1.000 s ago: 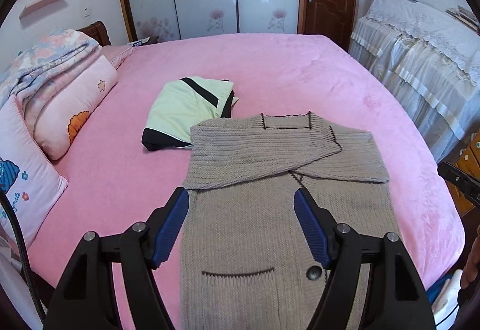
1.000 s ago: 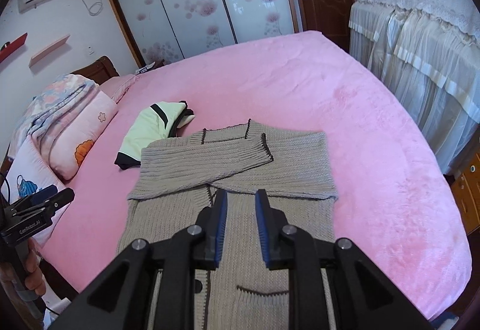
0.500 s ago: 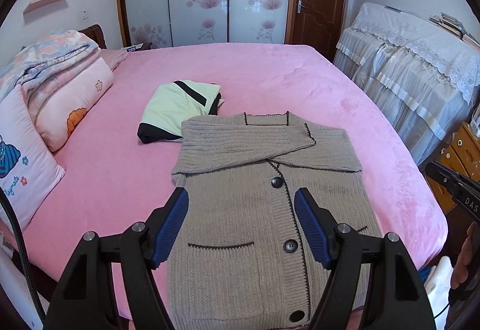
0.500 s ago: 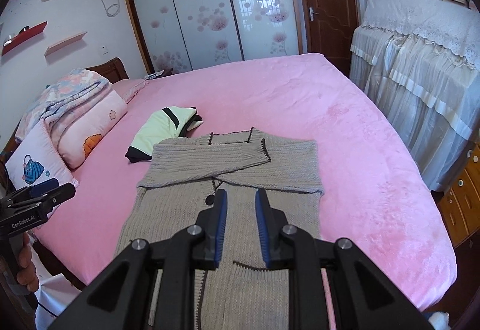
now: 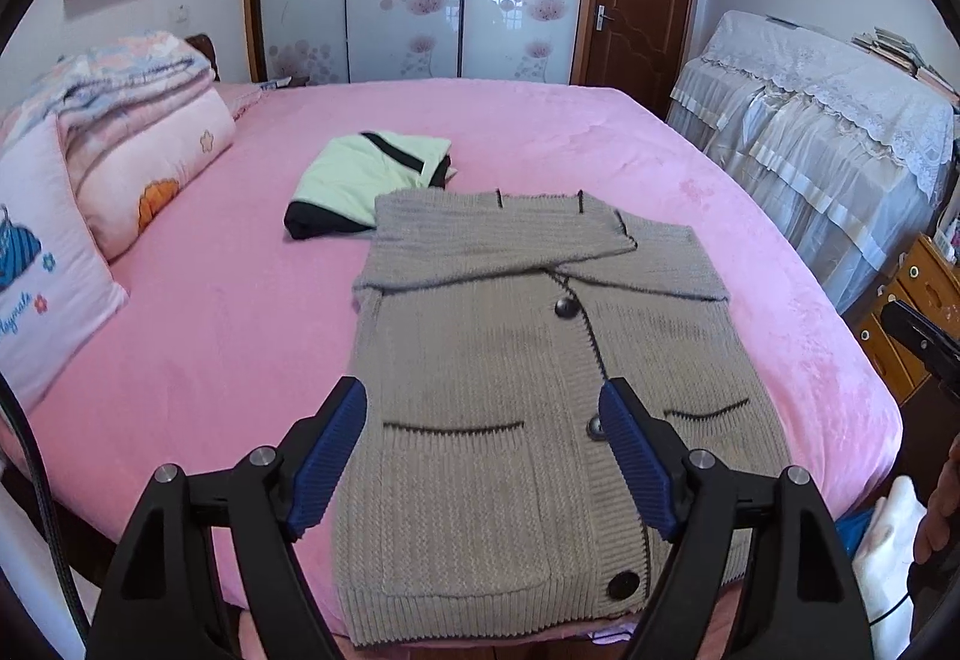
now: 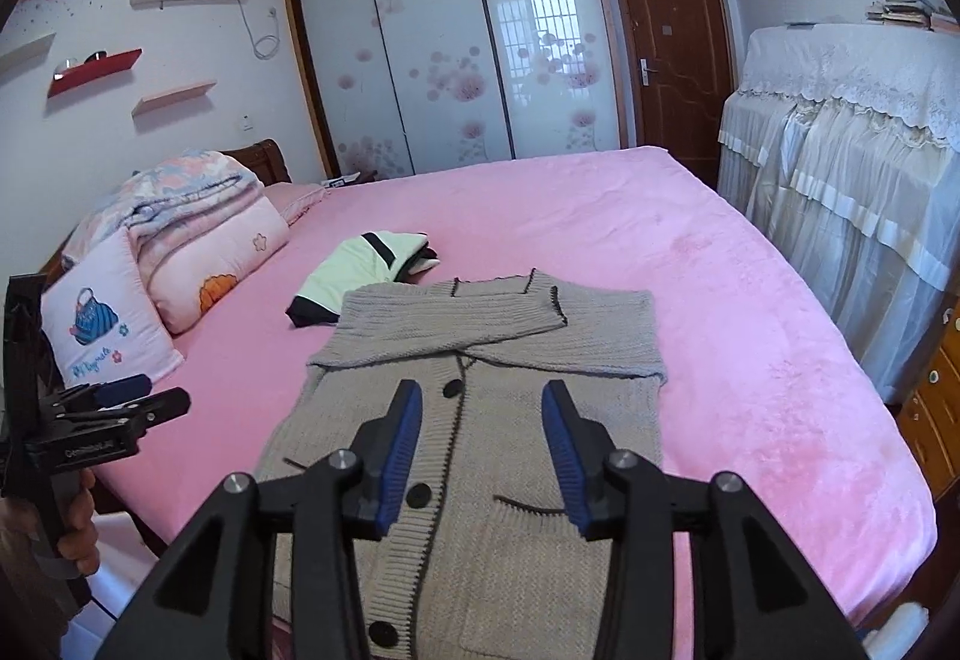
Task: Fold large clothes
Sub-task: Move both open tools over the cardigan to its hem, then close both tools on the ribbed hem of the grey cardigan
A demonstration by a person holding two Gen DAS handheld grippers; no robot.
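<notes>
A beige knitted cardigan (image 5: 510, 360) lies flat on the pink bed (image 5: 240, 312), front up, with both sleeves folded across its chest. It also shows in the right wrist view (image 6: 510, 348). My left gripper (image 5: 483, 408) is open and empty, above the cardigan's lower part. My right gripper (image 6: 480, 408) is open and empty, above the cardigan's hem end. The left gripper also shows from the side in the right wrist view (image 6: 126, 399).
A folded pale green and black garment (image 5: 366, 180) lies beyond the cardigan's collar. Pillows and folded quilts (image 5: 120, 168) are at the bed's left. Lace-covered furniture (image 5: 828, 132) and wooden drawers (image 5: 912, 300) stand to the right. Wardrobe doors (image 6: 456, 54) are behind.
Both grippers have pulled back and up from the cardigan, so more of its lower part shows. The right gripper has opened from shut. The left stays open.
</notes>
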